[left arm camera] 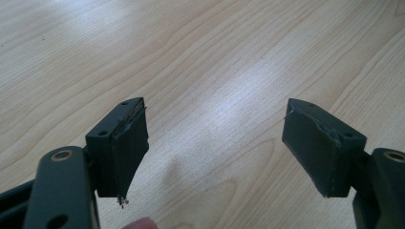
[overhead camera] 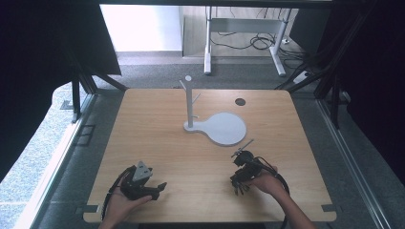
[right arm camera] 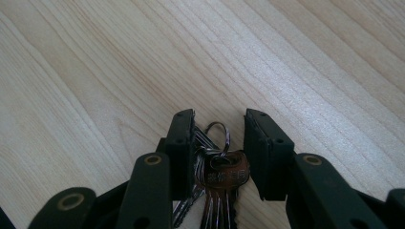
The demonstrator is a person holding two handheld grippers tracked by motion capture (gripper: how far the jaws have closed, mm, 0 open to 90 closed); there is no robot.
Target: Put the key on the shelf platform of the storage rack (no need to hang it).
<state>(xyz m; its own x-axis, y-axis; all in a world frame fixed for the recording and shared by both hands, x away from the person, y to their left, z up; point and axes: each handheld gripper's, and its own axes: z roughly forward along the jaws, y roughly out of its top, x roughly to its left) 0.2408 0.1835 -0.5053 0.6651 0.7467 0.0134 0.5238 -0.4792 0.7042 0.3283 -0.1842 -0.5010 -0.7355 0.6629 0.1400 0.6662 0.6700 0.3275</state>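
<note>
Right gripper jaws astride one key bunch — grip unclear, left gripper spread wide — empty

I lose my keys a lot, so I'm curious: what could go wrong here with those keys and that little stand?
1. The right hand-held gripper has the keys between its jaws, but a gap shows beside the key head, so they may slip out if lifted.
2. The keys hang loose on a small ring; they could swing and make the ring hard to hook on a peg.
3. The stand is thin and tall; a bump might tip it.
</note>
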